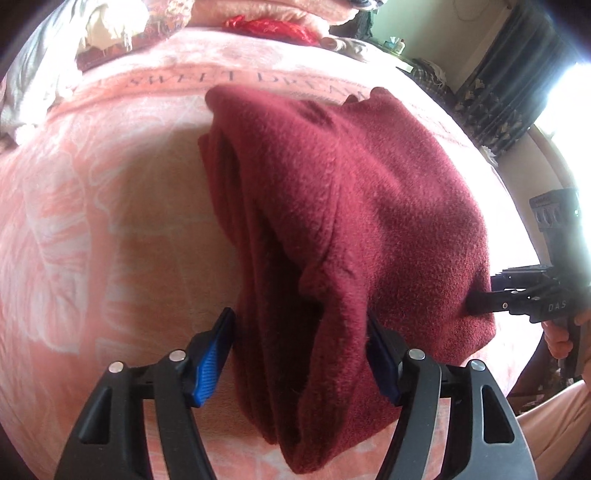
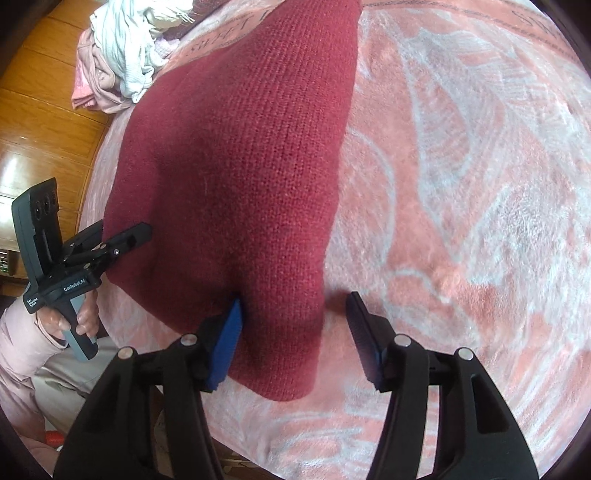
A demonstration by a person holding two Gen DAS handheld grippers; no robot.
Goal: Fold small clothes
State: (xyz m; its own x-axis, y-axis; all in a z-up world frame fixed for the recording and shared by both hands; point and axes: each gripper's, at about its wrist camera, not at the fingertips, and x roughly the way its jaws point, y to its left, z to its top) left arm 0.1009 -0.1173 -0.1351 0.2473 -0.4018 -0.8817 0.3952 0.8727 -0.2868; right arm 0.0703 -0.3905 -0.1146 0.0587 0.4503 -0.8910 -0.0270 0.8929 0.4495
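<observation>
A dark red knitted garment [image 1: 343, 206] lies on a pink patterned blanket [image 1: 110, 221]. My left gripper [image 1: 301, 328] is open, its jaws wide on either side of the garment's near bunched edge. In the right wrist view the same garment [image 2: 243, 147] stretches away from me, and my right gripper [image 2: 293, 314] is open with the garment's near corner between its blue pads [image 2: 227, 343]. The left gripper shows in the right wrist view [image 2: 129, 236] at the garment's left edge. The right gripper shows in the left wrist view [image 1: 480, 306] at the garment's right edge.
A heap of pale clothes [image 2: 118, 48] lies at the far left of the bed. A red cloth [image 1: 269, 26] and more bedding lie at the far end. A wooden floor [image 2: 40, 110] and dark curtains [image 1: 517, 92] flank the bed.
</observation>
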